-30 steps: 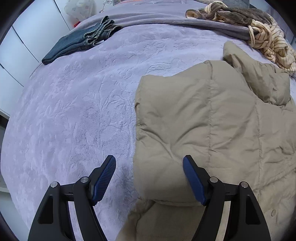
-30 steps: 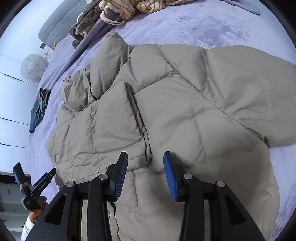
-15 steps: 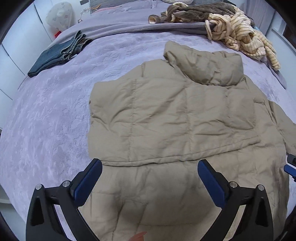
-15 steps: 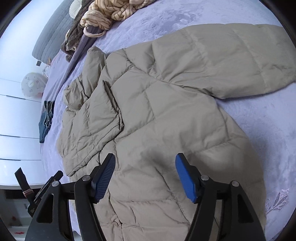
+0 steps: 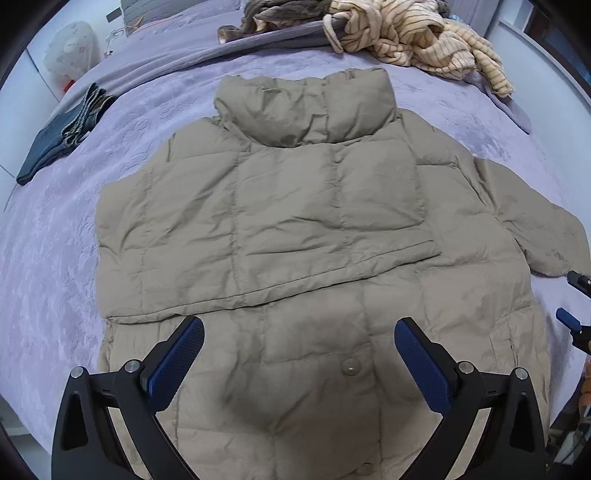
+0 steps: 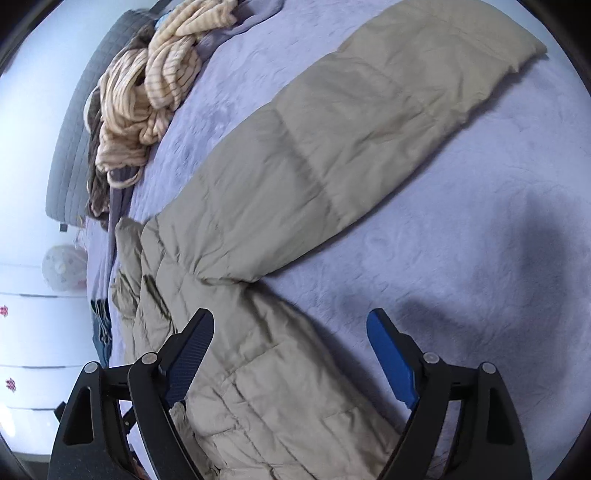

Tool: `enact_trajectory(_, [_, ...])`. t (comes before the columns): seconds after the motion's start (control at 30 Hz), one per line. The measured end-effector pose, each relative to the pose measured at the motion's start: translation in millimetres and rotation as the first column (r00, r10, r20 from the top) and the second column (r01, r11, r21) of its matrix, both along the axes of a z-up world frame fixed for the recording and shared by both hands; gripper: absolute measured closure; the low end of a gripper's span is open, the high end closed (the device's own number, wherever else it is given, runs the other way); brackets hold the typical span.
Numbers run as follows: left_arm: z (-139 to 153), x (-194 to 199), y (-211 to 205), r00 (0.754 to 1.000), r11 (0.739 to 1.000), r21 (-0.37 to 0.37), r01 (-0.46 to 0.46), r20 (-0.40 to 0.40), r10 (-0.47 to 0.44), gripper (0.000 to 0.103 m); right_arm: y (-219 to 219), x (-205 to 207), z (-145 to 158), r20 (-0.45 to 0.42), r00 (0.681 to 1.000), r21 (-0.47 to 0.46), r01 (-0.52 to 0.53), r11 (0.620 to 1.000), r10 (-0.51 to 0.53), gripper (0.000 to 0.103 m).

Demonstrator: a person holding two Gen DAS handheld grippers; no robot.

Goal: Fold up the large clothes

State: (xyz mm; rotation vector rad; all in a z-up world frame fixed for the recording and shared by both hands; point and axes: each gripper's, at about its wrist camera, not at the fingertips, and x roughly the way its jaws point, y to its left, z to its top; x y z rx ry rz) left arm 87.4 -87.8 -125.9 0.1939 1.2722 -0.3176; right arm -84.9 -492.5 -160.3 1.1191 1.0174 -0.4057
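A beige puffer jacket point(image 5: 295, 221) lies flat on the lilac bedspread point(image 5: 55, 258), collar toward the far side. One sleeve is folded across its chest; the other sleeve point(image 6: 351, 140) stretches out over the bed in the right wrist view. My left gripper point(image 5: 299, 354) hovers open above the jacket's lower front, nothing between its blue pads. My right gripper point(image 6: 290, 354) hangs over the jacket's side edge point(image 6: 280, 369) below the outstretched sleeve, its jaws still opening and gripping nothing. Its tips point(image 5: 576, 314) show at the right edge of the left wrist view.
Folded blue jeans point(image 5: 62, 133) lie at the bed's far left. A heap of striped cream and brown clothes point(image 5: 406, 33) sits by the grey headboard point(image 6: 74, 122). White cupboard doors point(image 6: 29, 332) stand beyond the bed. Bare bedspread point(image 6: 480, 258) spreads right of the jacket.
Both grippers have opened wider and swung sideways over the jacket. The left now looks at the whole jacket instead of its left edge; the right has moved off the chest to the outstretched sleeve side.
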Motion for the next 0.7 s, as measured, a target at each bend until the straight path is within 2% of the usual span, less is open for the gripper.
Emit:
enact_trajectory(0.33, [-1.6,-12.0,-50.7,0.998,0.998,-0.013,0.067,-0.016,-0.067,0.0,-83.5,-24.7,-24.8,0.035,0.978,0.035,0.204,0.978,-0.205,0.015])
enact_trajectory(0.5, [-4.9,-13.2,-65.8,0.996,0.996,-0.003,0.09,-0.015,-0.09,0.0,-112.8,-31.9,-35.4,0.079,0.949,0.071,0.301,0.951,-0.306,0.015])
enact_trajectory(0.7, [-9.9,-10.7,-74.5,0.995,0.996,0.0,0.094,-0.02,-0.093,0.0,-140.0,-34.9,-46.6,0.149,0.894,0.11,0.409,0.906,-0.422,0.014])
